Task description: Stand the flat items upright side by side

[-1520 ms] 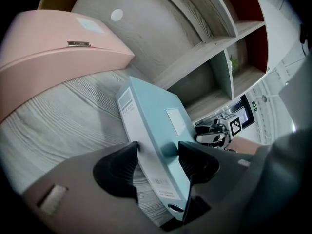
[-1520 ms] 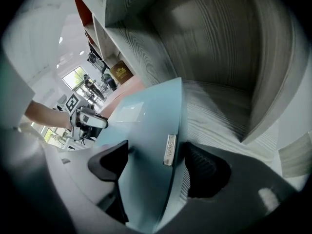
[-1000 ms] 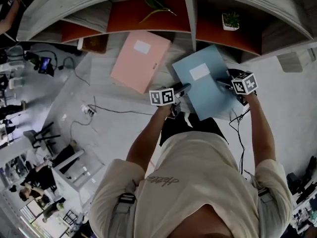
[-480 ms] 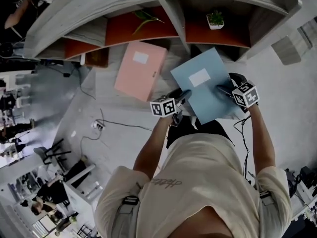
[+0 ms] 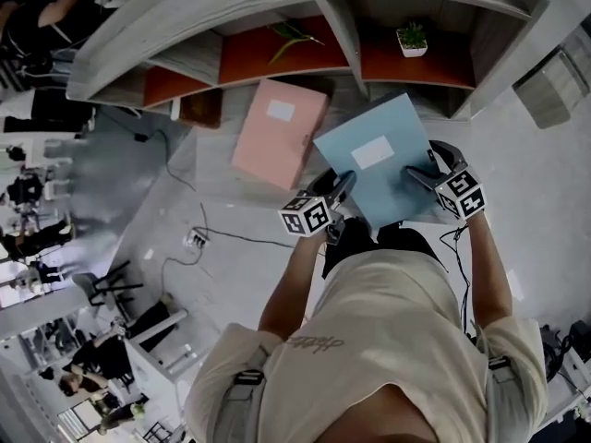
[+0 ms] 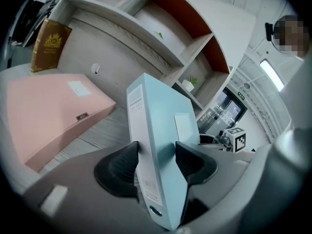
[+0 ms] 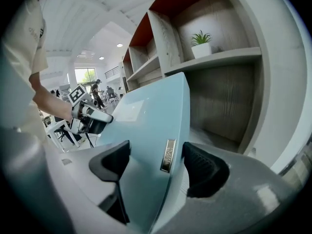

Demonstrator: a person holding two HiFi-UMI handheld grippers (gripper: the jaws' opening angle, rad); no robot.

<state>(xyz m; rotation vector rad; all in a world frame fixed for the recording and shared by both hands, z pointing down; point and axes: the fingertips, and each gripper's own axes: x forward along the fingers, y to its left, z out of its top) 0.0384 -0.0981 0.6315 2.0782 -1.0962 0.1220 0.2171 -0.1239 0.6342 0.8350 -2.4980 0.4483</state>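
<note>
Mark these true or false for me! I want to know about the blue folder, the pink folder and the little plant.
1. Both grippers hold the blue folder. True: the left gripper and the right gripper each have their fingers closed on the blue folder.
2. The pink folder stands upright. False: the pink folder lies flat on the wooden surface.
3. A little plant sits in the shelf. True: the plant is in a compartment of the shelf.
4. The blue folder lies on top of the pink one. False: they are apart, side by side.
</note>
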